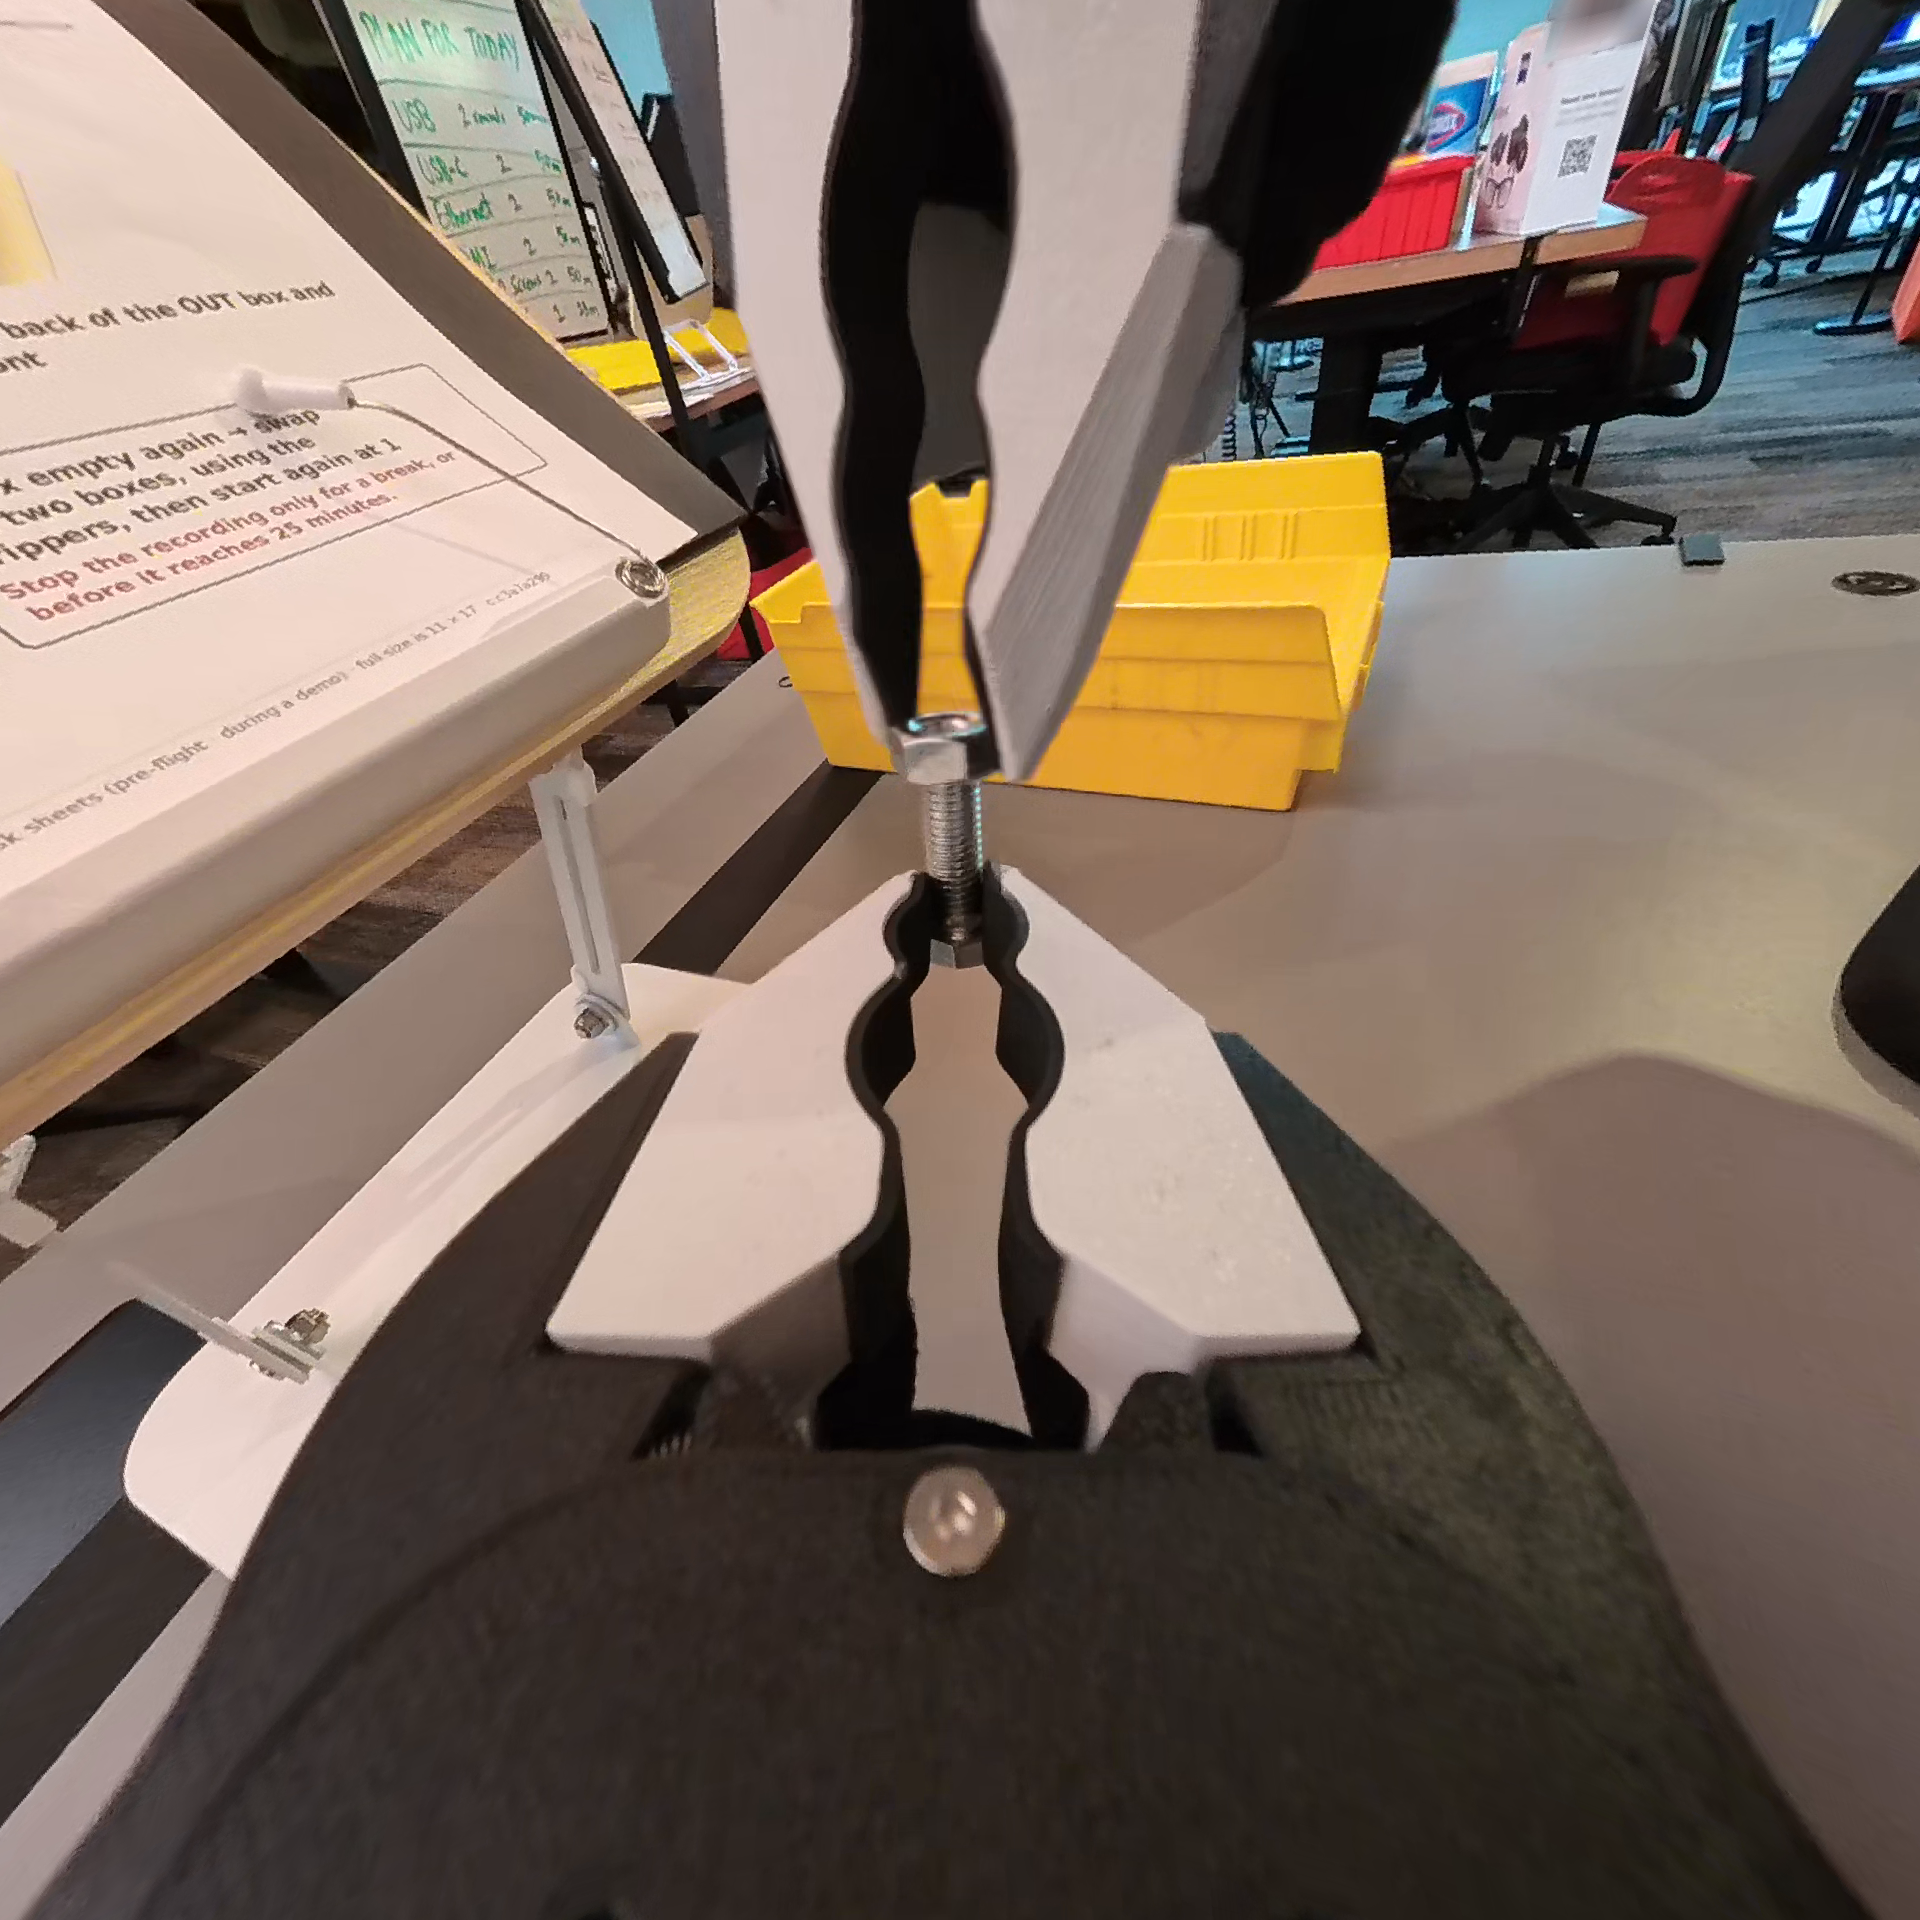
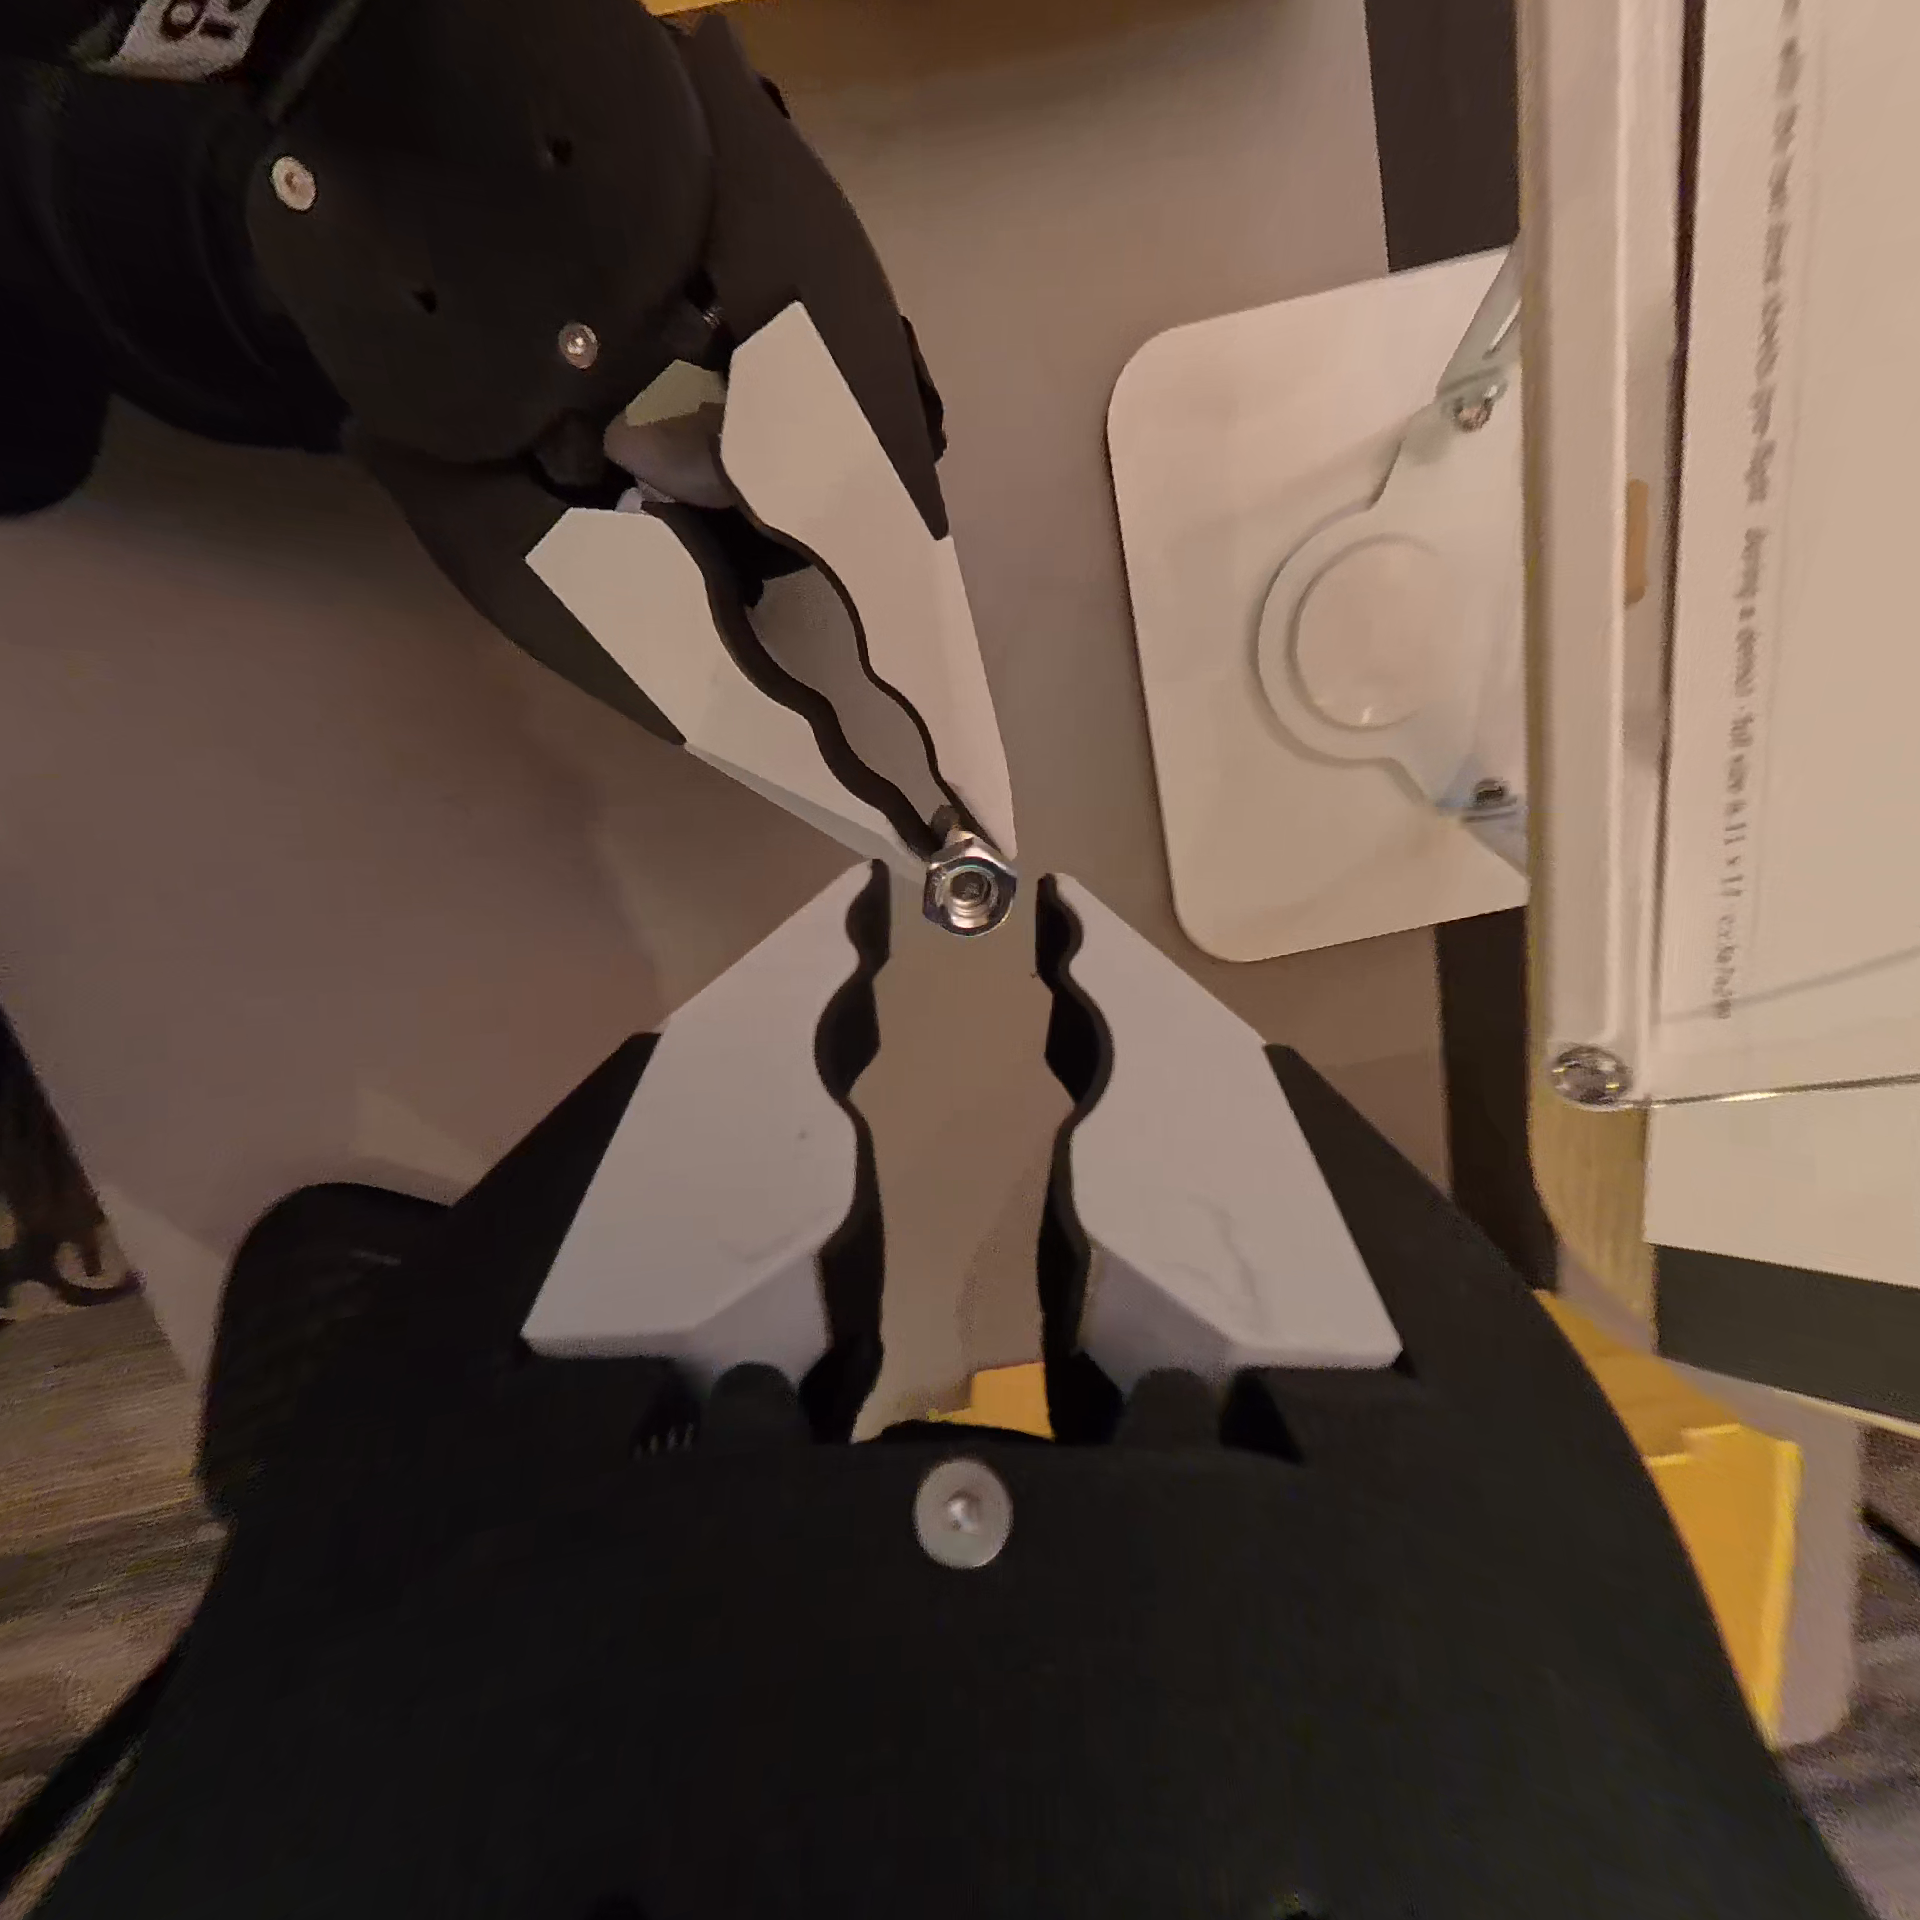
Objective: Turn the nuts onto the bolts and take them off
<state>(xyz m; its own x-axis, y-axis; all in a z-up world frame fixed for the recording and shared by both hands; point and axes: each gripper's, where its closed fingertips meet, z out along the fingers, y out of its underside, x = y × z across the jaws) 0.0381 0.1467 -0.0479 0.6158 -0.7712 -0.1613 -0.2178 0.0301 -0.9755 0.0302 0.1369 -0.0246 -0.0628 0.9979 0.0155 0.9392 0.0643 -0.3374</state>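
While the left tool [image 1: 956,896] clamps the bolt [image 1: 951,821], right tool [image 2: 961,879] slightly apart around its nut [image 2: 971,900].

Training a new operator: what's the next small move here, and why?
Probably close the right gripper on the nut: its jaws straddle the nut with slight gaps showing, while the left gripper clamps the bolt near its head.

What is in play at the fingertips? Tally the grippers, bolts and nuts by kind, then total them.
Grippers: 2, left gripper and right gripper
Bolt: 1
Nut: 1
Total: 4
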